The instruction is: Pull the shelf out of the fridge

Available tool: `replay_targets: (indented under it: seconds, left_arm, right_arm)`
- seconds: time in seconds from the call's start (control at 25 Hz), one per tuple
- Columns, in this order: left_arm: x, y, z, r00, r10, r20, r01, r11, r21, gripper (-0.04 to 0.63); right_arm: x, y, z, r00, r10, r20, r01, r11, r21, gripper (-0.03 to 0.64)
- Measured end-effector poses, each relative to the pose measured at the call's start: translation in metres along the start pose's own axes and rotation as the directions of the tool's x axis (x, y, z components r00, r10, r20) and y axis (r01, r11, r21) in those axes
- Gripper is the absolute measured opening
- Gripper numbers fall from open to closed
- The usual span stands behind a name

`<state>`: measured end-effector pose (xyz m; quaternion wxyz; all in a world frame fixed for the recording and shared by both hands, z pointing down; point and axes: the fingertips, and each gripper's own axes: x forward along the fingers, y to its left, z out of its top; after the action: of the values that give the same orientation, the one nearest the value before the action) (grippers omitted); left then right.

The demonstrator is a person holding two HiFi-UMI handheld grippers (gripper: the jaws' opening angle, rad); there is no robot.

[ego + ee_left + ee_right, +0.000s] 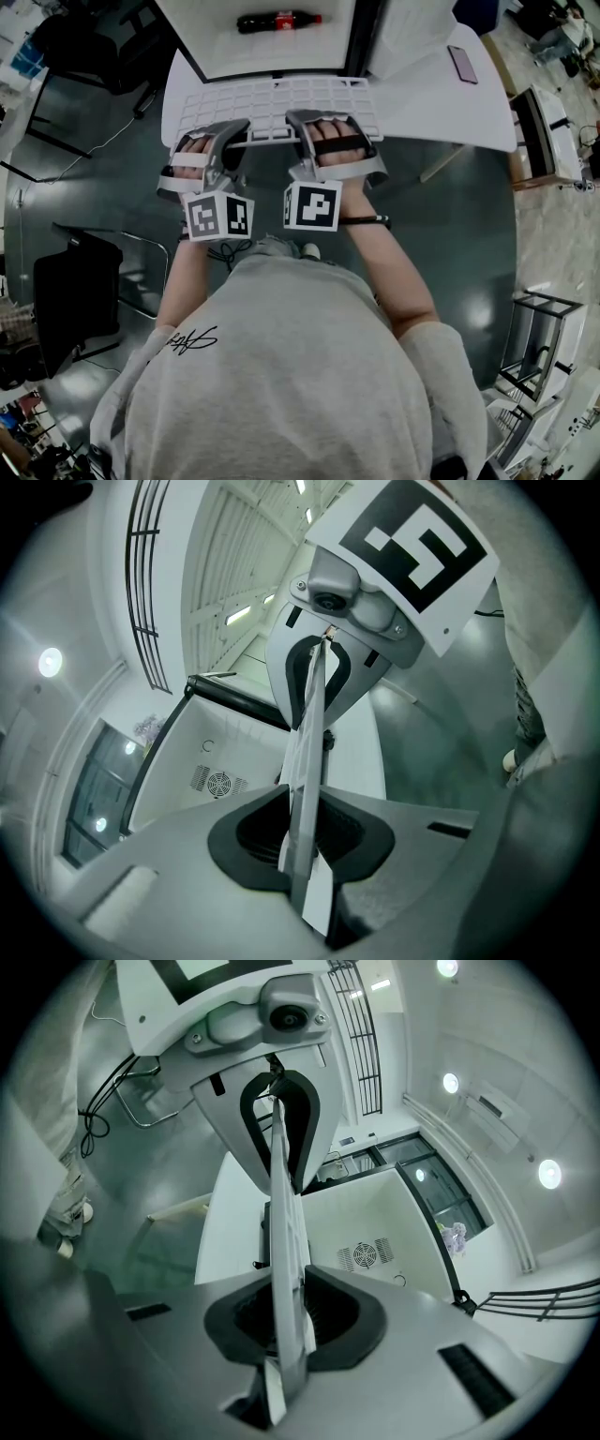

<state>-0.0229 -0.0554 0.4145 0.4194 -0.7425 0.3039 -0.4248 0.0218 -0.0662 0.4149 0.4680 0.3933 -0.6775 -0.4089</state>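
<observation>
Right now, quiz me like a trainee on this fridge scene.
1. True or false: the left gripper and right gripper are both shut on the white plastic grid shelf.
2. The dark red-labelled cola bottle is: A upright, B lying on its side, C gripped.
3. In the head view, which side of the shelf is the dark flat phone on?
Key: 1 true; 2 B; 3 right.

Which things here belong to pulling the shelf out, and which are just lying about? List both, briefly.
In the job:
- shelf, a white grid
- left gripper, shut on the shelf's front edge
- right gripper, shut on the same edge
- fridge

Lying about:
- cola bottle, on its side
- phone
- black chair
</observation>
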Motion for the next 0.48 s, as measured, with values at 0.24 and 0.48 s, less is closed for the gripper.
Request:
replay_targets:
  seconds: [0.24,0.48]
  left_arm:
    - [-0.0004,0.0006,0.0,1.0,-0.003,0.006,0.003,1.0,-0.003,0.049]
    - [-0.001,0.0013,0.001,1.0,0.001,0.01,-0.001,1.0,-0.004,0.049]
  right_arm:
    - [-0.0005,-0.0006,0.0008,1.0,0.0,-0.004,0.0,1.0,0.004,0.046]
    - [-0.0014,-0.0018,0.0004,1.0,-0.002,-0.008,0.002,1.0,-0.007,0.046]
